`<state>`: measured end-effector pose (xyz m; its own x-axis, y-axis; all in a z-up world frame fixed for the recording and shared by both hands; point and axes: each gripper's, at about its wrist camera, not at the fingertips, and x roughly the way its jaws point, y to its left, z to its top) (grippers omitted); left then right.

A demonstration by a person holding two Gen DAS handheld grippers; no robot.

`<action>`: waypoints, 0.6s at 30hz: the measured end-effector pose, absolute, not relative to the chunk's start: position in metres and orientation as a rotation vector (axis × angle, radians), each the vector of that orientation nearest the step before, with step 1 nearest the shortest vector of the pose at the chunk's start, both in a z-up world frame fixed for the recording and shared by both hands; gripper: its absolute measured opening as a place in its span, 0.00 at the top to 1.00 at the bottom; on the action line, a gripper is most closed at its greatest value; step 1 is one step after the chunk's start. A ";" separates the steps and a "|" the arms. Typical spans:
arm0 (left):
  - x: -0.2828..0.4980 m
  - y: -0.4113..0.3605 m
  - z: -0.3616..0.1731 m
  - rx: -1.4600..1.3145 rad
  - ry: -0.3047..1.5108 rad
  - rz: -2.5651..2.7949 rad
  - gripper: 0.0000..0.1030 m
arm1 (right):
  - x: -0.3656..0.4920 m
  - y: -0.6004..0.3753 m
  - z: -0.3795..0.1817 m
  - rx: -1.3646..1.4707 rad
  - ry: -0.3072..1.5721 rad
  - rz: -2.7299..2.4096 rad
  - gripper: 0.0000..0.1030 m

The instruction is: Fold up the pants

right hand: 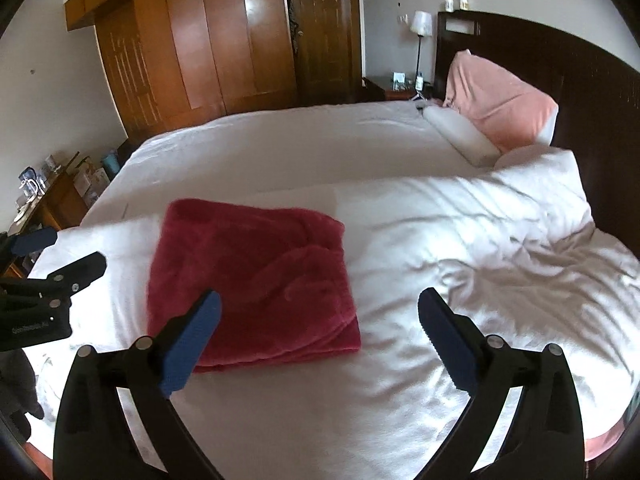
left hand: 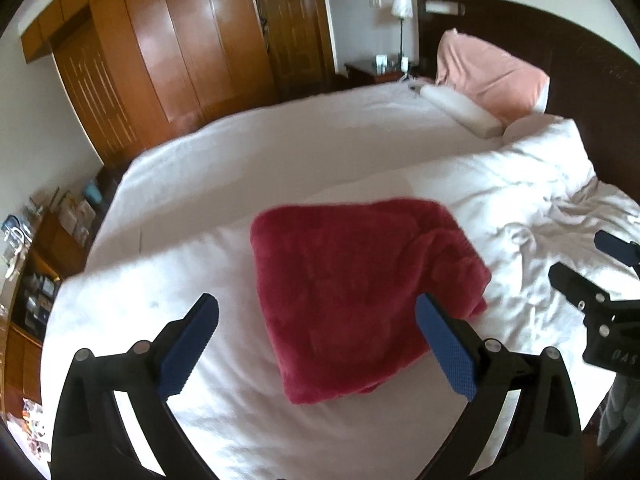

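Note:
The red fleece pants lie folded into a compact, roughly square bundle on the white bed. My left gripper is open and empty, held above the near edge of the bundle. The pants also show in the right wrist view, left of centre. My right gripper is open and empty, above the bundle's right near corner and the sheet. Each gripper shows in the other's view: the right one at the right edge, the left one at the left edge.
A rumpled white duvet covers the right of the bed. A pink pillow and a white pillow lean by the dark headboard. A wooden wardrobe stands behind; a cluttered side table is at the left.

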<state>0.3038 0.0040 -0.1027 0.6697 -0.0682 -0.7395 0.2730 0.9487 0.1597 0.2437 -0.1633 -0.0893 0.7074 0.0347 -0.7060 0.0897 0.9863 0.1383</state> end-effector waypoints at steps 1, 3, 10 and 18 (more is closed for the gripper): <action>0.301 0.004 -0.096 0.270 0.798 -0.184 0.05 | 0.242 -0.161 -0.084 0.165 0.776 -0.025 0.03; 0.297 0.004 -0.086 0.286 0.771 -0.142 0.05 | 0.240 -0.156 -0.073 0.152 0.759 -0.013 0.03; 0.286 0.007 -0.063 0.283 0.736 -0.074 0.05 | 0.235 -0.139 -0.053 0.105 0.723 0.014 0.03; 0.283 0.017 -0.059 0.222 0.771 -0.117 0.05 | 0.238 -0.127 -0.053 0.087 0.734 0.035 0.03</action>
